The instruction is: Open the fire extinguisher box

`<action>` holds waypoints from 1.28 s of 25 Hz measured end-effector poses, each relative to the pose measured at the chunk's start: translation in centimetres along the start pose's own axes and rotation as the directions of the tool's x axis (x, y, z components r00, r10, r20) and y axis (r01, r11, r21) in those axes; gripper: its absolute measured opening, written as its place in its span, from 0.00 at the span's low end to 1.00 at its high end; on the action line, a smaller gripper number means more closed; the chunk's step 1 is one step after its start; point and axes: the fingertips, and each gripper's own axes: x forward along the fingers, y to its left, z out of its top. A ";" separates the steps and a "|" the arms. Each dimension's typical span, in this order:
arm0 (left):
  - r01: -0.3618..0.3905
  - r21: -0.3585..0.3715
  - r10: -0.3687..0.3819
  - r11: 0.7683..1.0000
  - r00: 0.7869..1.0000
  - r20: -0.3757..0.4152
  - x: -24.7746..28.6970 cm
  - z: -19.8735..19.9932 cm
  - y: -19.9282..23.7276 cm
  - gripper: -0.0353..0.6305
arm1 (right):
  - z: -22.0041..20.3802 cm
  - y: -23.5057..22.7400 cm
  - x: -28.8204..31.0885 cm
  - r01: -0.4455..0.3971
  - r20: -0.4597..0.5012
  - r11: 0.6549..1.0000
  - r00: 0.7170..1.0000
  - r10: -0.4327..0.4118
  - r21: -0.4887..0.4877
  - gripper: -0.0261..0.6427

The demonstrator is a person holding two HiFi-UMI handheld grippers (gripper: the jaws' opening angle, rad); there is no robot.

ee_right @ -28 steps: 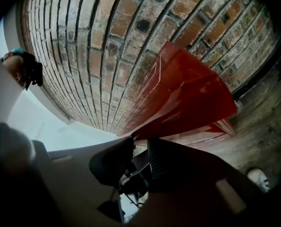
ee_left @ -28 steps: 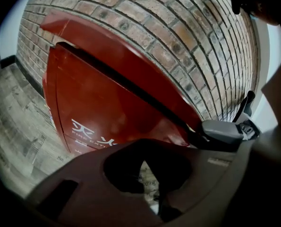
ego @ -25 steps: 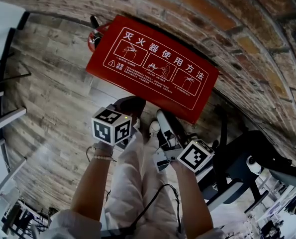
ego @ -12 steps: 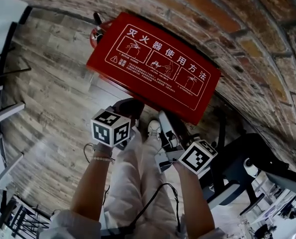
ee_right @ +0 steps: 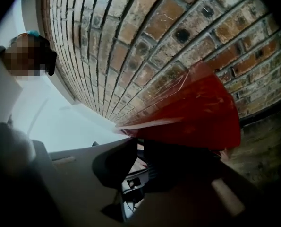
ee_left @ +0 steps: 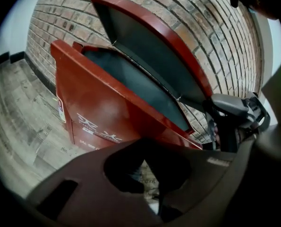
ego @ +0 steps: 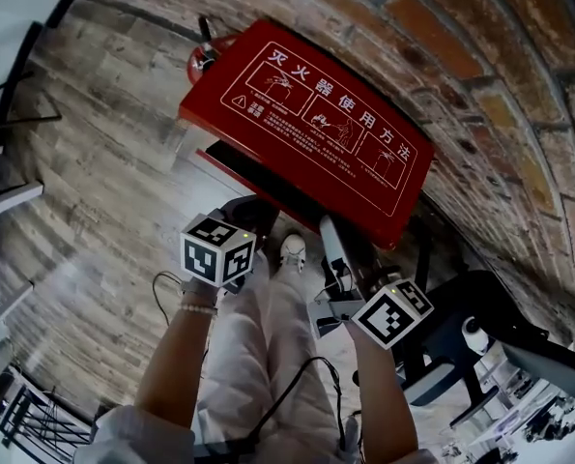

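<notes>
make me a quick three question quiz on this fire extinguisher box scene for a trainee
1. True or false: the lid lies shut flat on the fire extinguisher box.
2. What stands right behind the box? A) brick wall B) glass door C) white curtain
3. Short answer: what state are the left gripper's jaws in, and what do they hold?
Key: 1 false, the lid is tilted up and the box's inside shows. 2 A. 3 shut, holding nothing.
</notes>
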 end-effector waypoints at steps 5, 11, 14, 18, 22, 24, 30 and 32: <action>-0.011 -0.015 0.011 1.000 1.000 0.004 -0.4 -1.1 0.2 0.05 | 0.6 0.9 -0.5 0.004 -0.008 0.996 1.000 -0.005 -0.084 0.07; -0.027 -0.027 0.028 0.999 1.000 0.010 -0.9 -2.0 0.7 0.05 | 1.7 1.9 -0.9 0.026 -0.001 0.973 1.000 -0.027 -0.229 0.03; -0.032 -0.028 0.032 0.999 0.999 0.008 -0.9 -2.3 0.9 0.05 | 2.6 2.3 -0.9 0.042 0.018 0.961 0.999 -0.039 -0.272 0.04; -0.042 -0.024 0.042 0.999 0.999 -0.001 -0.8 -2.3 0.5 0.05 | 4.7 2.8 -1.4 0.072 0.060 0.948 0.997 -0.056 -0.311 0.04; -0.054 -0.028 0.053 0.998 0.998 -0.014 -1.0 -2.4 0.3 0.05 | 7.1 3.6 -1.7 0.108 0.102 0.925 0.992 -0.075 -0.364 0.04; -0.059 -0.032 0.058 0.998 0.998 -0.019 -1.1 -2.8 0.5 0.05 | 8.1 3.7 -1.6 0.134 0.124 0.900 0.988 -0.090 -0.416 0.04; -0.076 -0.039 0.074 0.996 0.997 -0.034 -1.1 -4.2 1.0 0.05 | 11.1 3.4 -1.2 0.180 0.170 0.836 0.980 -0.106 -0.518 0.04; -0.081 -0.043 0.079 0.996 0.996 -0.041 -1.3 -4.6 1.2 0.05 | 11.8 3.4 -0.9 0.190 0.174 0.812 0.978 -0.111 -0.551 0.04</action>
